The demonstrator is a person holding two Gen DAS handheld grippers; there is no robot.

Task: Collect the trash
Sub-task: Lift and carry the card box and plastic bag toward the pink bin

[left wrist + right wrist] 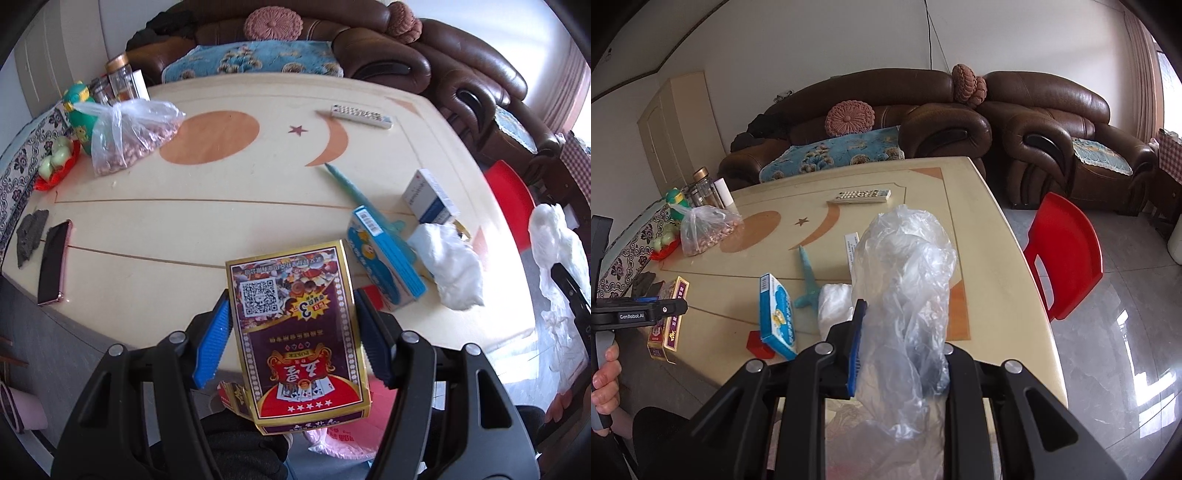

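My left gripper point(291, 301) is shut on a gold, purple and red poker card box point(295, 332), with a blue pad on each long side. It holds the box above the near edge of the cream table point(221, 229). The right wrist view shows the same box point(670, 317) at far left. My right gripper point(901, 343) is shut on a crumpled clear plastic bag point(905, 280), which hides its right finger. On the table lie a crumpled white bag point(450, 266), a blue carton point(384, 258), a white and blue small box point(430, 195) and a teal plastic piece point(347, 184).
Farther back lie a remote point(360, 116), a bag of nuts point(125, 140) and jars. A phone point(55, 258) is at the left edge. A red chair point(1067, 254) stands right of the table, brown sofas point(923, 118) behind it. A pink bag point(340, 439) lies below the table's near edge.
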